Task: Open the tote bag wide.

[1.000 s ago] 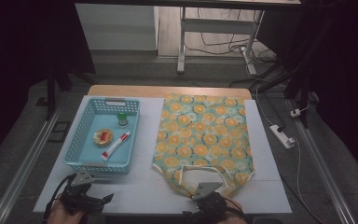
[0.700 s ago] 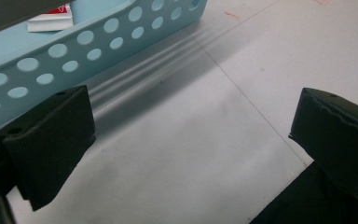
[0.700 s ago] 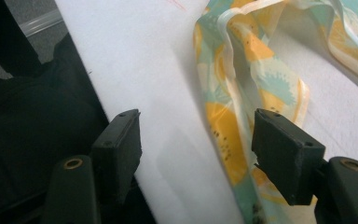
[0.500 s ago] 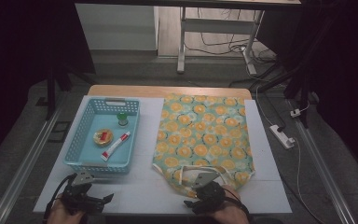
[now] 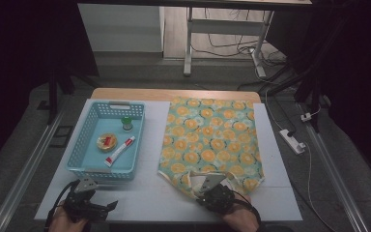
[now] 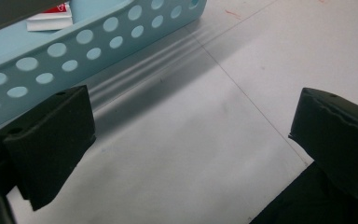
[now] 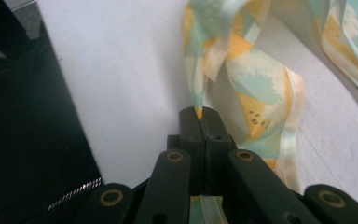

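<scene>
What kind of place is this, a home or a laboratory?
Probably a laboratory or recording workshop: a white work table with metal rails beside it, loose cables and a power strip on the floor, dark surroundings.

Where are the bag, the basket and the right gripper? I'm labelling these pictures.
bag (image 5: 207, 140): high view, middle of its printed cloth.
basket (image 5: 79, 153): high view, its left wall.
right gripper (image 7: 204, 116): right gripper view, tips shut on the bag's strap.

Left tongs (image 6: 186, 149) jaws wide apart, right tongs (image 7: 204, 122) just clamped together
</scene>
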